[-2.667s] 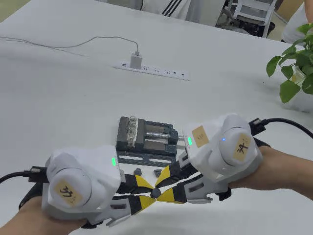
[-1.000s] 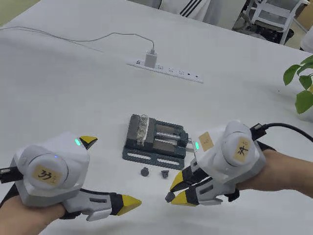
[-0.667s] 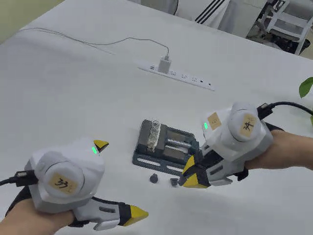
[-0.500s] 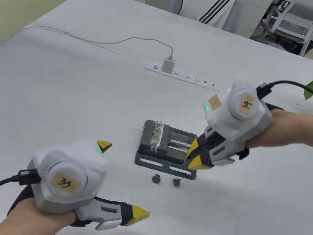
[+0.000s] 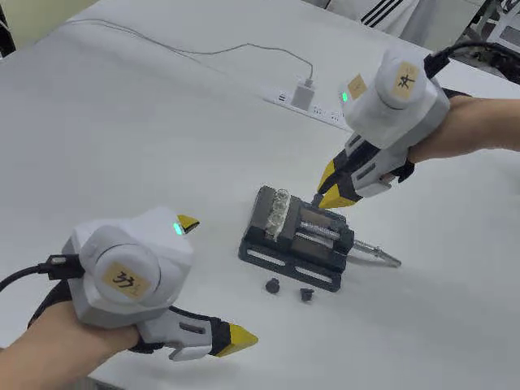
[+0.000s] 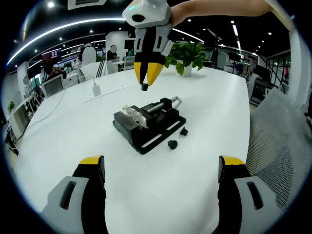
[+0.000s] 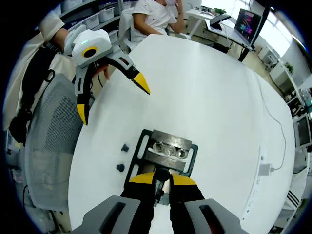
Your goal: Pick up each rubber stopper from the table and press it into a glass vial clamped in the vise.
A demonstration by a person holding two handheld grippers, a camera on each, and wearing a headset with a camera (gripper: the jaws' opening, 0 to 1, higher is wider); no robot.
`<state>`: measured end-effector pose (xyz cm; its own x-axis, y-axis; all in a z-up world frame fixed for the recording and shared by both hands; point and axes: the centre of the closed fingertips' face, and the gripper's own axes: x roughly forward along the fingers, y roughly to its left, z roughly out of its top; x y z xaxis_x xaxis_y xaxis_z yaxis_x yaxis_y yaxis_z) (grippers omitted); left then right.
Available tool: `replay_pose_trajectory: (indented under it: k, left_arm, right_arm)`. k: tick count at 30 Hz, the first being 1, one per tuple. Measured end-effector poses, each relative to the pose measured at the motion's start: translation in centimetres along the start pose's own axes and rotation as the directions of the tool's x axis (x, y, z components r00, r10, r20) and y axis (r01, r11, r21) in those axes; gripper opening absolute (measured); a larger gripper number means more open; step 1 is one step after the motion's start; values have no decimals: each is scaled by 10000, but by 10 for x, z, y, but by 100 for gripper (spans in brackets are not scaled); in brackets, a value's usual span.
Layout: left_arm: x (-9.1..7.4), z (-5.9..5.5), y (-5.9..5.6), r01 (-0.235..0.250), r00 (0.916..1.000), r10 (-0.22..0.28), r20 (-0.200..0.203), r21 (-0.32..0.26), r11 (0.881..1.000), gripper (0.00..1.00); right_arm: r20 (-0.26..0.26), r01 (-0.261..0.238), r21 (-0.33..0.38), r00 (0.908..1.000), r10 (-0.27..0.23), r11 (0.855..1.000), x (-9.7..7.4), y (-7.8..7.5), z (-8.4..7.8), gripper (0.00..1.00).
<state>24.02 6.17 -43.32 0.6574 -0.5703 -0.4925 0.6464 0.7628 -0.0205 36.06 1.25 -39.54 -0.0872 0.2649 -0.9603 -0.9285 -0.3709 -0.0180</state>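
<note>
A dark vise (image 5: 294, 241) sits mid-table with several clear glass vials (image 5: 276, 213) clamped in a row at its left end. Two dark rubber stoppers (image 5: 272, 285) (image 5: 306, 294) lie on the table just in front of it. My right gripper (image 5: 329, 197) hovers above the vise's far side, pointing down, shut on a small dark stopper (image 7: 162, 176) held over the vials (image 7: 168, 148). My left gripper (image 5: 215, 280) is low at the near left, open wide with nothing between its fingers. The left gripper view shows the vise (image 6: 151, 127) ahead with the right gripper (image 6: 144, 84) above it.
A white power strip (image 5: 313, 110) with a charger and cable lies at the back of the white table (image 5: 122, 138). A potted plant (image 6: 187, 56) stands farther off. A mesh chair (image 6: 278, 146) is by the near table edge. A seated person (image 7: 156, 17) is across the table.
My right gripper has lifted off the table in front of the vise, carrying a stopper, and risen to above the vise. My left gripper has drawn back to the near left and stands open.
</note>
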Motion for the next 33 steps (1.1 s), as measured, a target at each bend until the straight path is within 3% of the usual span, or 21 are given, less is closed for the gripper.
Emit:
replay_pose_trajectory:
  k: [10,17,21,33]
  left_arm:
    - [3,-2,0,-25,10000,25,-57,-103,9999,96]
    - [5,-8,0,-91,9999,87,-114,-296,9995,96]
    - [5,-10,1,-154,9998,148,-133,-422,9990,95]
    - [7,-15,-1,-101,9999,92,-145,-614,9981,94]
  right_arm:
    - [-191,-304,-389,9994,297,9988,12,-22,17,6]
    - [-601,-648,-620,9963,611,9960,27,-27,17,6]
    - [-710,-933,-329,9933,908,9951,34,-26,17,6]
    - [-1069,-1037,-9,9889,1030,9946,42,-26,12,6]
